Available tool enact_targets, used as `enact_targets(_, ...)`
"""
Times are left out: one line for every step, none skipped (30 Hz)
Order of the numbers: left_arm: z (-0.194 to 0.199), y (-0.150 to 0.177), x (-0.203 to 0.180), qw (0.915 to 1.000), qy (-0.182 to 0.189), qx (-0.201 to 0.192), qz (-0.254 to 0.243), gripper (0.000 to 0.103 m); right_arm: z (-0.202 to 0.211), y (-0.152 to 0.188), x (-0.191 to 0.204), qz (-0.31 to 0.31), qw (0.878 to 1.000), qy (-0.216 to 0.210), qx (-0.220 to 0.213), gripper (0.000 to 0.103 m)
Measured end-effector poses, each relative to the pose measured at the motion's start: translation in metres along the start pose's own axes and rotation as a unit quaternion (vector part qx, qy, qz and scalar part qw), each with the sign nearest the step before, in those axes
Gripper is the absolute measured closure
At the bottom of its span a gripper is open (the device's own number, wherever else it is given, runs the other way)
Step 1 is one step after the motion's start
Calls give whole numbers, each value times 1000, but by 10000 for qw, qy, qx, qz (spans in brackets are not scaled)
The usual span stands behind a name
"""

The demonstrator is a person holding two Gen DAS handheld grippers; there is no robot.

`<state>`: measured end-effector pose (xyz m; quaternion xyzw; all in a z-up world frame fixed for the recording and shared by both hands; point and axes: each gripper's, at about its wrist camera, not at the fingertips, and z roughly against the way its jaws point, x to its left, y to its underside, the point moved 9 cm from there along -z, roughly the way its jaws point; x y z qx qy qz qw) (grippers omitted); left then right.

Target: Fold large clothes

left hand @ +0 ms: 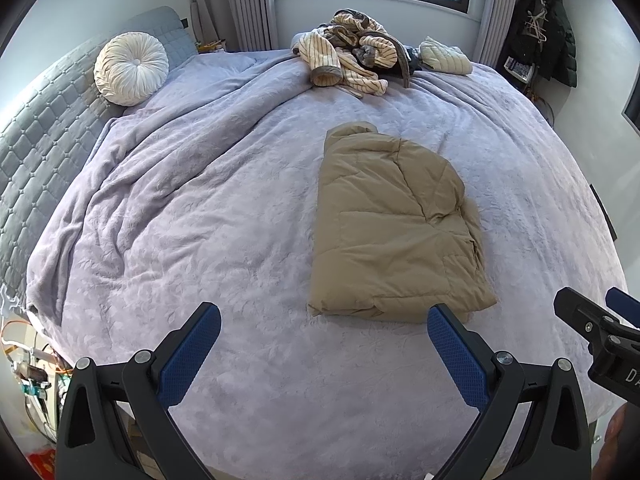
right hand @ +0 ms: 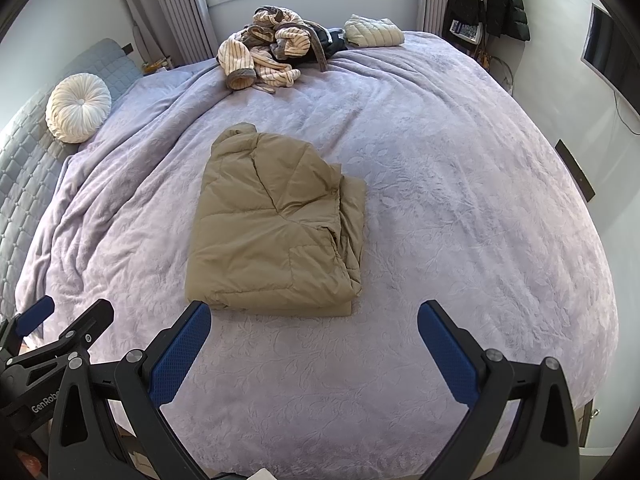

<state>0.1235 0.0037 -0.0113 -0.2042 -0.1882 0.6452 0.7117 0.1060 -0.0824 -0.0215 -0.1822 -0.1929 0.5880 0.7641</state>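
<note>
Both grippers, left (left hand: 324, 332) and right (right hand: 314, 330), hanging released near tan jacket (right hand: 272, 224); am judging it folded; striped pile (right hand: 264, 48) beyond jacket waiting.

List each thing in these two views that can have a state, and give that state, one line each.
tan puffer jacket: folded, flat on the bed
striped robe: crumpled, unfolded
pale quilted garment: folded
left gripper: open, empty
right gripper: open, empty
curtains: drawn back
dark coat: hanging
</note>
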Motion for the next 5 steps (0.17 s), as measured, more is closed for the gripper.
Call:
enact_targets(-1,-1,-1,10000,16,1,-25,0,0,0,0,1,10000,-5,2,0)
enact_targets(-1,-2,-2,10000,35,-6,-50,0,0,0,0,-1,10000,-6,1,0)
enact_targets(-2,-3,-3,10000,49,-6,-68,0,0,0,0,-4,10000,2,-2,0)
enact_targets(-2,-3,-4,9999,61,0,-81,0,0,0,0,-6,10000,0,-3,0)
enact_targets(-2,-3,-5,9999,64,8,-88,0,1,0,0,-9,10000,-3,-2,0)
